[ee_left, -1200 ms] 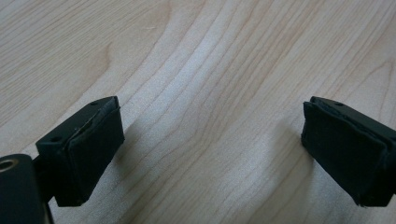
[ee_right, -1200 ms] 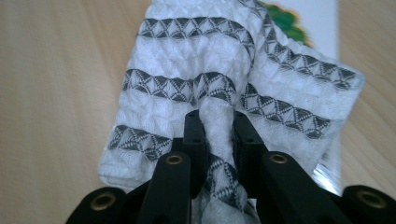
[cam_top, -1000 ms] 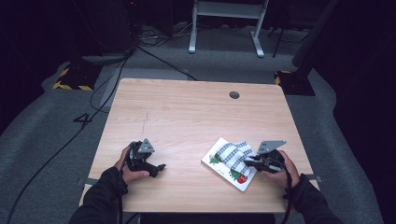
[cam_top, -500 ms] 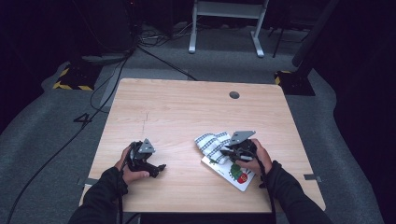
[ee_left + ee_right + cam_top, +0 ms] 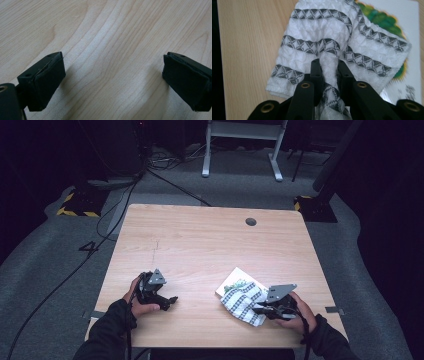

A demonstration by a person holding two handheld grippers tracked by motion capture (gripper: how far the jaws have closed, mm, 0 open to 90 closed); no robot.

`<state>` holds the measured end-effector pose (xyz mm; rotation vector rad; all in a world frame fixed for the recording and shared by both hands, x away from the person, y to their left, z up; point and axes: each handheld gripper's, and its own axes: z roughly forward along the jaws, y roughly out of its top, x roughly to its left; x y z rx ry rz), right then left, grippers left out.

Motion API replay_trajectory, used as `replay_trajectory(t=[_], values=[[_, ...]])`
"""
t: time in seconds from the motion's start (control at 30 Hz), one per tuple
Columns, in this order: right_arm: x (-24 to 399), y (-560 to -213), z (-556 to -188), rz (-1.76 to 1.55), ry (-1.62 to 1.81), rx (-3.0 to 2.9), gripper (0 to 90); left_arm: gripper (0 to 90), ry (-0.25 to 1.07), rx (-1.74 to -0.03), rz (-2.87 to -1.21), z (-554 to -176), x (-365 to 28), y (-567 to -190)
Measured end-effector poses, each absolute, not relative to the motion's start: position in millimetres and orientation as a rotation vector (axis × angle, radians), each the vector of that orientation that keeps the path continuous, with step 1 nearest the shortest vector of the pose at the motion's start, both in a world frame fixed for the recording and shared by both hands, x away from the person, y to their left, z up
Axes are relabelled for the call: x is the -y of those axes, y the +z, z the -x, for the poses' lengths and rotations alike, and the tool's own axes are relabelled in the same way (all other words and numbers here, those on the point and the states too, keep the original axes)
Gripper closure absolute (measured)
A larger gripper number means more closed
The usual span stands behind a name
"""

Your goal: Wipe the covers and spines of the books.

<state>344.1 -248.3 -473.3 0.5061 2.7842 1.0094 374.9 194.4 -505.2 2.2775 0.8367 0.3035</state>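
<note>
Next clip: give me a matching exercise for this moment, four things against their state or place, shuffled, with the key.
Things:
1. left gripper
2. right gripper
3. cloth
4. card

States or places:
A. white with grey patterned stripes, bunched up
B. jaws wide apart over bare wood
C. lying flat, partly under the cloth, with green print
D. jaws pinched on a fold of fabric

Pairs: 1-B, 2-D, 3-A, 4-C
</note>
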Motion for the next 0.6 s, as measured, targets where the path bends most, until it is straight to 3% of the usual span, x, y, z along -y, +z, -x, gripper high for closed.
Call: replay_trajectory(t=[0.17,0.3,0.6], values=[[272.8,-472.8,-348.8,-0.64,0.968,-2.727,79.2,4.9,0.303,-0.836,-2.277,-374.9,-194.1,-505.2],[282.0,-473.9,-379.4,-0.795,0.95,-2.616,79.4,4.9,0.305,-0.824,-2.281,-375.7,-193.4,-505.1],[241.2,-473.0,-425.0,-0.771,0.924,-2.566,79.6,4.8,0.303,-0.827,-2.28,-375.5,-193.1,-505.2]])
